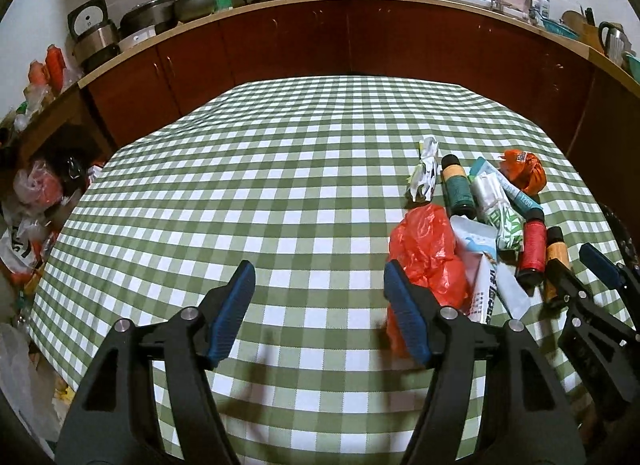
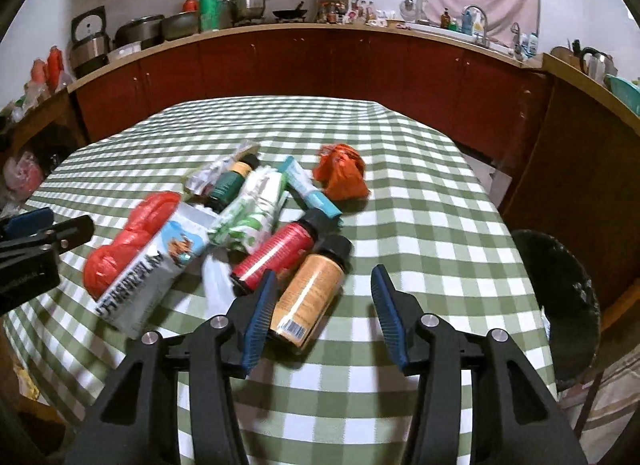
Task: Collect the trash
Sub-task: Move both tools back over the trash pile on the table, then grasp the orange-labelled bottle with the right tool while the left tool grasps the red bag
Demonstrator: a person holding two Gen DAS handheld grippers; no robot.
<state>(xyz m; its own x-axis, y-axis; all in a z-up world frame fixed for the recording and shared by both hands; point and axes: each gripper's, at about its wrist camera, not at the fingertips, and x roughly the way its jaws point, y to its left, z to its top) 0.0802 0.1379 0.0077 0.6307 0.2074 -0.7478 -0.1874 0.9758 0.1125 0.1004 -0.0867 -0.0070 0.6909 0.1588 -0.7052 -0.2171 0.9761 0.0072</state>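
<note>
I keep both grippers' fingers spread and empty, the left gripper (image 1: pixel 320 313) by the red bag (image 1: pixel 430 261). The right gripper (image 2: pixel 320 313) hangs by the orange bottle (image 2: pixel 310 297), maybe touching it; all the trash sits piled on the bench (image 1: pixel 240 185).

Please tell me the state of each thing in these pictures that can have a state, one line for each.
left hand-held gripper: open, empty
right hand-held gripper: open, empty
orange bottle: lying, capped
red bottle: lying, capped
green bottle: lying, capped
red plastic bag: crumpled
orange plastic bag: crumpled
</note>
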